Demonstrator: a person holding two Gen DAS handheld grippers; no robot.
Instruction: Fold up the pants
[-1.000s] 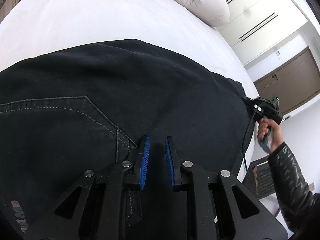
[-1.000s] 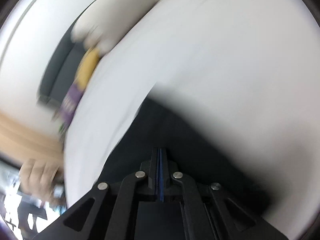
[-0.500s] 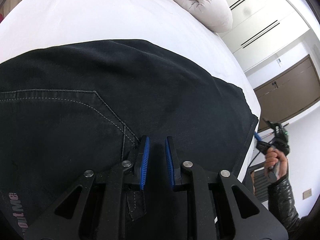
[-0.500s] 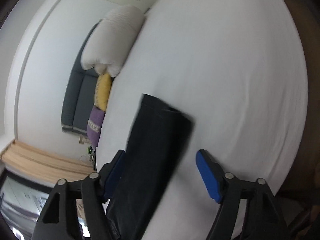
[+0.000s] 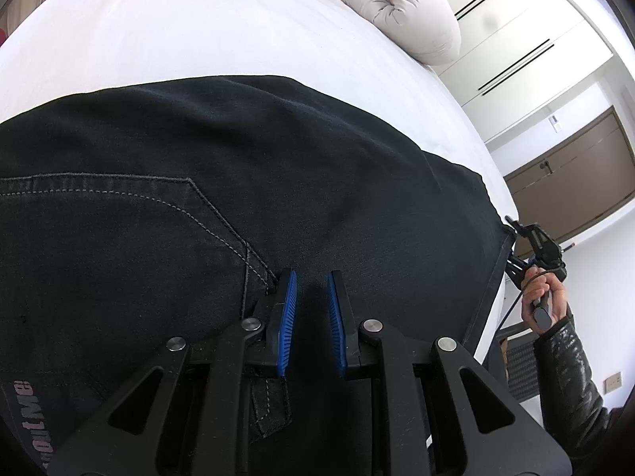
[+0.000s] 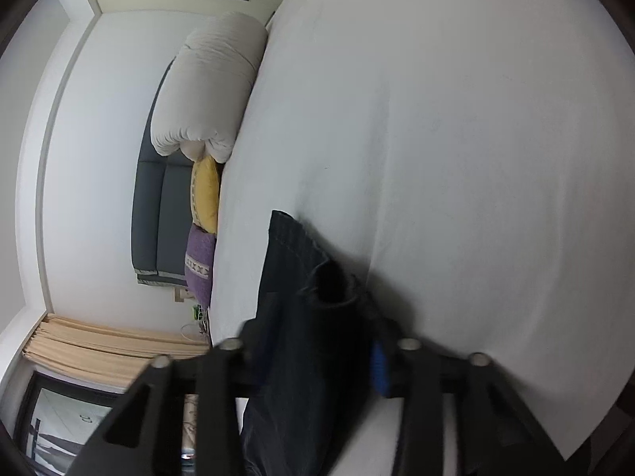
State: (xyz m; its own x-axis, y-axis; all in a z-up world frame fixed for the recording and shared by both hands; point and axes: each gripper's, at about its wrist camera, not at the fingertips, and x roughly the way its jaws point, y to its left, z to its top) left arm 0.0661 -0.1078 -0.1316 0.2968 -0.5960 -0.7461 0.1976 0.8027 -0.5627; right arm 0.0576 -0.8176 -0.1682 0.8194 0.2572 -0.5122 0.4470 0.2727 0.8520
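Pinning the waist end of the black pants (image 5: 278, 182) flat on the bed (image 5: 178, 31), the left claw (image 5: 310, 309) rests with pads slightly apart, gripping nothing visible, while the right claw (image 6: 323, 353) has just been closing around the hem end (image 6: 301, 261), probably to fold it over.
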